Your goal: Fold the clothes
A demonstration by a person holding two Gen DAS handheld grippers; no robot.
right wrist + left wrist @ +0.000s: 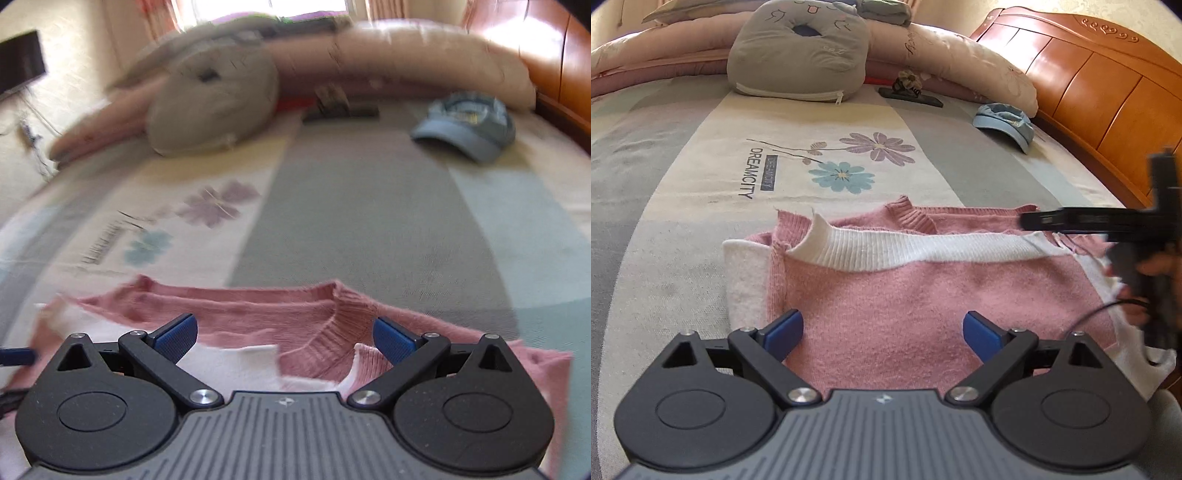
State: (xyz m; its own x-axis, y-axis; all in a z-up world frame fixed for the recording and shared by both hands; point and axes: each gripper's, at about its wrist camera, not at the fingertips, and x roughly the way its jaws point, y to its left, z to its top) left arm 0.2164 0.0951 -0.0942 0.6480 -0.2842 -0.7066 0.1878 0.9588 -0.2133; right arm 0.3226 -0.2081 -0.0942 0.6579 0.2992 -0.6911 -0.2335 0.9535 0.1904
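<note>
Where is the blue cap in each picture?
Left wrist view: the cap lies at upper right on the bed, near the wooden headboard.
Right wrist view: the cap lies at upper right, blurred, past the pink sweater.
Shared landmark: the grey pillow, to the cap's left in both.

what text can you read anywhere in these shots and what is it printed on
"DREAMCITY" in large dark letters, printed on the bed sheet beside the flower print.
"DREAMCITY" again in small light letters on a dark bar on the same sheet, just legible.
Script embroidery on the pink quilt: too small and curved to read.
Stitching on the grey cushion: drawn marks, no clear words.
Yellow print on the blue cap: blurred, unreadable.
</note>
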